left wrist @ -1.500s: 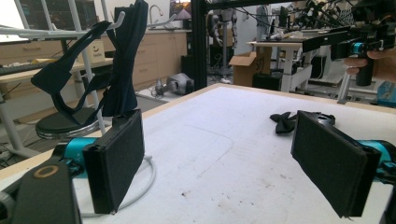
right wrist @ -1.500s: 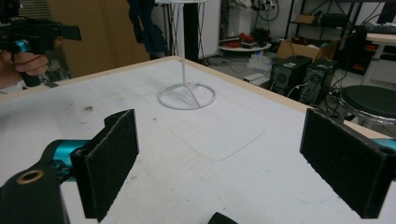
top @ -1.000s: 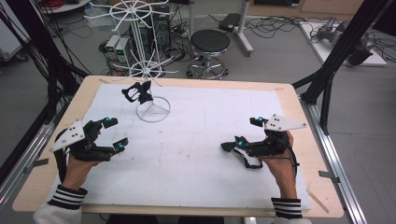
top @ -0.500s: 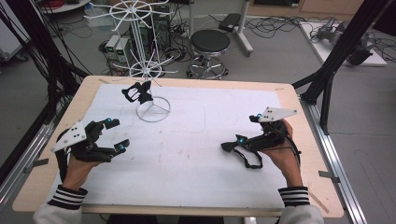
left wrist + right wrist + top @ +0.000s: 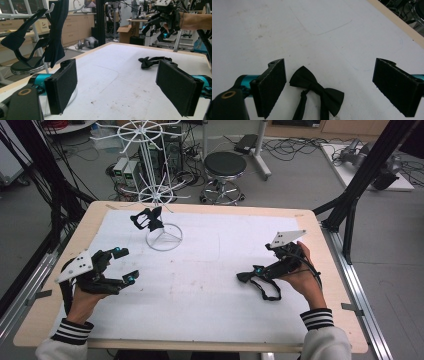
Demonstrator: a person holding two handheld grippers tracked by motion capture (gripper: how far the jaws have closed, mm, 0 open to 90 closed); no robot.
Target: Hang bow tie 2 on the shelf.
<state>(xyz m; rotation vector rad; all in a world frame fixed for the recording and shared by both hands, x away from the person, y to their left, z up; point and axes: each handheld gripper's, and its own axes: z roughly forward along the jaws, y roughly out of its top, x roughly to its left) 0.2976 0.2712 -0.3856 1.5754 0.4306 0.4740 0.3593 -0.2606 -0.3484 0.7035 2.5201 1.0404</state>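
The right claw (image 5: 246, 276) hangs low over the bench (image 5: 320, 285) with its jaws spread wide and nothing gripped; in the right gripper view its two black pads (image 5: 272, 85) stand well apart with a black bow tie (image 5: 317, 91) lying flat on the white cover between them, closer to the left pad and touching neither. In the high view the bow tie (image 5: 265, 282) and its looped strap lie just under and beside this claw, near the holding hand (image 5: 300, 277). The left claw (image 5: 126, 266) is likewise wide open and empty, held above the white cover (image 5: 200, 295) at the other side of the bench, well apart from the right one; its own view shows bare cover between its pads (image 5: 62, 85), with the bow tie (image 5: 147, 61) farther ahead and the right claw (image 5: 156, 31) raised beyond it. Ahead and off to the side of the left claw stands a white wire stand (image 5: 164, 237) on a round base, and a second black bow tie (image 5: 149, 219) hangs from it; in the left gripper view that hanging tie (image 5: 53, 32) dangles just beyond the near pad. Past the bench edge sit a round stool (image 5: 225, 167) and a taller white wire rack (image 5: 150, 150) on the floor.
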